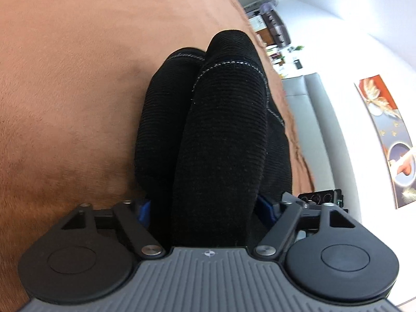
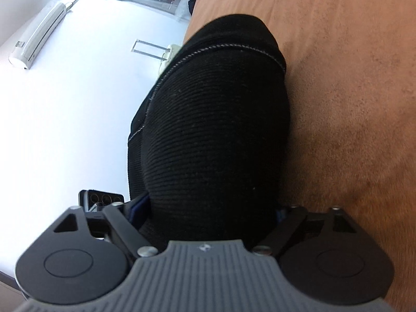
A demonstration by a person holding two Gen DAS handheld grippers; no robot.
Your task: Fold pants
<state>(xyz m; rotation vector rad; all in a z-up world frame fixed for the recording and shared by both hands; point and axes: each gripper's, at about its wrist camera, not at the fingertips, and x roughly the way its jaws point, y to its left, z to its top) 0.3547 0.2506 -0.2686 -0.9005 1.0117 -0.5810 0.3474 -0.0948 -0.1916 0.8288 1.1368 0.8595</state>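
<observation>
Your left gripper (image 1: pixel 208 208) is clamped down on a thick bunch of the black pants (image 1: pixel 215 135); the ribbed fabric bulges up between the blue pads (image 1: pixel 144 209) and fills most of the left wrist view. You can see two rolled-looking folds side by side there, with a line of pale stitching running across the far end. The brown blanket (image 1: pixel 67 83) sits under and behind the fabric.

Same deal on the other side: your right gripper (image 2: pixel 212 212) is closed around its own wad of the pants (image 2: pixel 215 130), cloth packed tight between the fingers so the tips are pretty much buried. The stitched hem curves across the top of the bundle.

Both bundles look lifted off the brown surface rather than lying flat, though how high is hard to tell. In the right wrist view there's a white air conditioner (image 2: pixel 36 39) on the wall, and the left one shows a grey sofa (image 1: pixel 309 119) and a painting (image 1: pixel 390 135).
</observation>
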